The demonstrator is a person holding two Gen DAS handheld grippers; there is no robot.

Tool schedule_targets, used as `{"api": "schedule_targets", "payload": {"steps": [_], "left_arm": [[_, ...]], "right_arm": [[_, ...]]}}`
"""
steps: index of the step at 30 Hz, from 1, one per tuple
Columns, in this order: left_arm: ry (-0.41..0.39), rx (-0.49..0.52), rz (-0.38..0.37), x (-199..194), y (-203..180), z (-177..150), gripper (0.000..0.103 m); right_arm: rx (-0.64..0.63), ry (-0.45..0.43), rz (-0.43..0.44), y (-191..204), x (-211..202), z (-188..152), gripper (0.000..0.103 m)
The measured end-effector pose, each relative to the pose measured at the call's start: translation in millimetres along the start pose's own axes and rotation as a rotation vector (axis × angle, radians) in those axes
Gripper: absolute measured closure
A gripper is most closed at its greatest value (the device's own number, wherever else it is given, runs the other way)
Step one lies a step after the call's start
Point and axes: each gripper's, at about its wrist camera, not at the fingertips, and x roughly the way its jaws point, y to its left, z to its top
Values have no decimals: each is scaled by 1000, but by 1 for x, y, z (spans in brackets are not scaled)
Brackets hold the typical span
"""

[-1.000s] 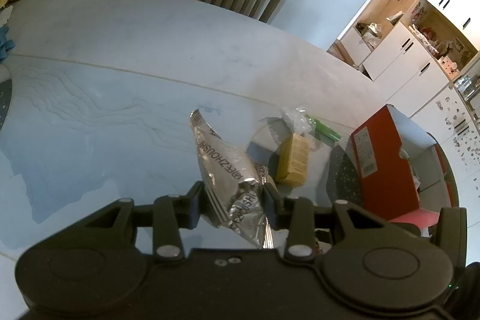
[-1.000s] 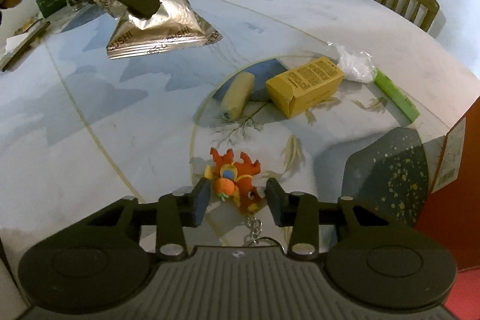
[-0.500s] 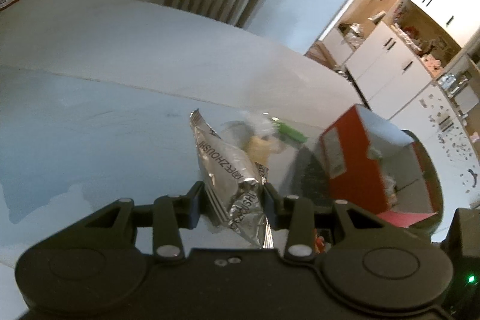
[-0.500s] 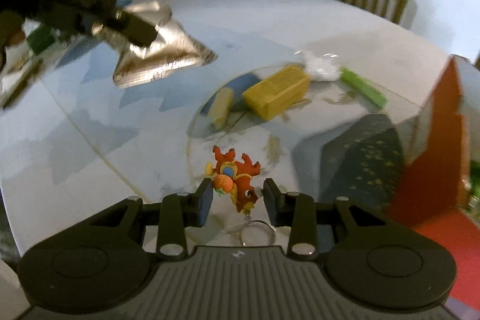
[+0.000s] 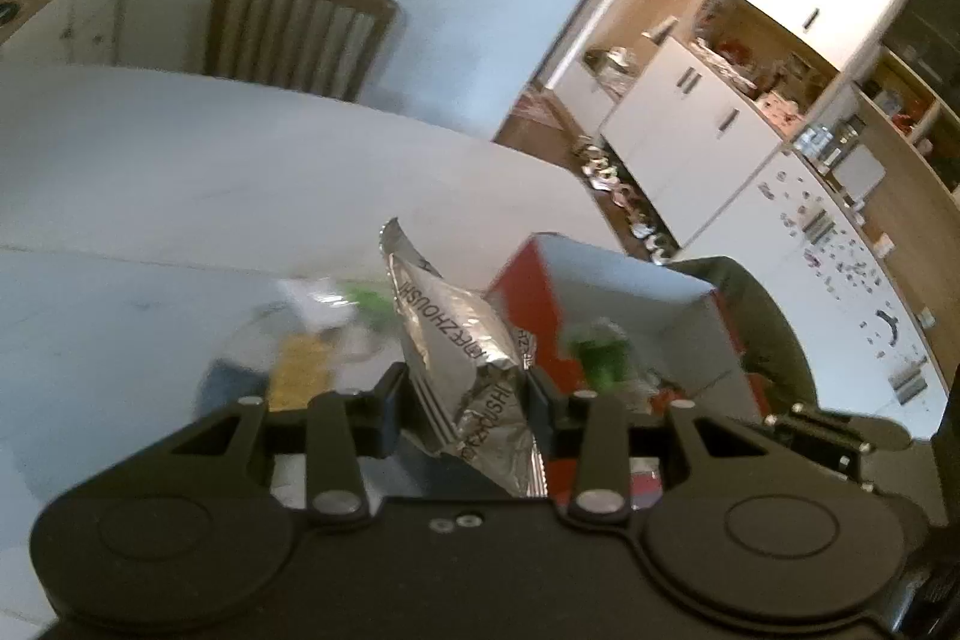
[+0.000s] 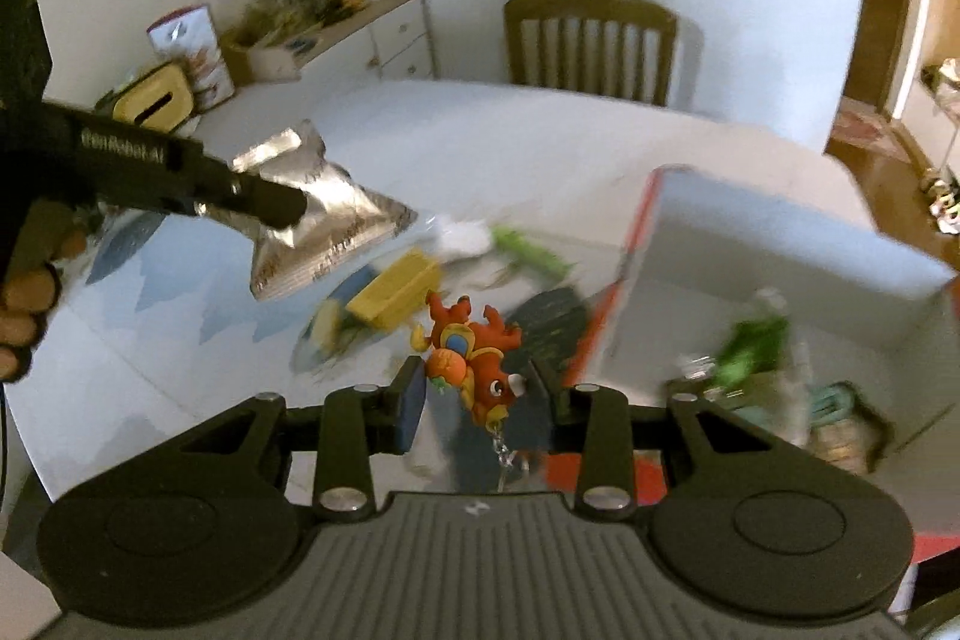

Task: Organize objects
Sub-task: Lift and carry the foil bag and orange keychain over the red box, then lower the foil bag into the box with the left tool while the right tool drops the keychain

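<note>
While clamped: foil packet (image 5: 459, 340) between left tongs (image 5: 465, 400).

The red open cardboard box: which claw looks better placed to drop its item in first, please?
Probably the right claw: its orange toy keychain hangs beside the red open cardboard box, while the left claw's silver foil packet is farther off.

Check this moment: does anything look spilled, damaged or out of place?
Nothing spilled or broken. The silver foil packet in the left gripper is crumpled, and the orange toy keychain in the right gripper sits tilted, chain dangling. Both are off the table.
</note>
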Motion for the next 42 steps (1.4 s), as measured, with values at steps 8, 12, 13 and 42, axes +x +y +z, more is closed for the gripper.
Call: {"api": "schedule_targets", "payload": {"steps": [8,12,13,42], "left_arm": [[6,57,-18,42,-62,14,64],[35,78,-46,62,-88,15,64],[44,85,-51,68,-96,16,64],[287,270,-23,203,-183,-34,63]], "right_arm": [[52,-49,-117,-68,-34,14,67],[85,-53,-170,-104,-40,15,67],[96,-51,-179,-114,-40,14,67],[166,160,-181,-225,45,-20,67]]}}
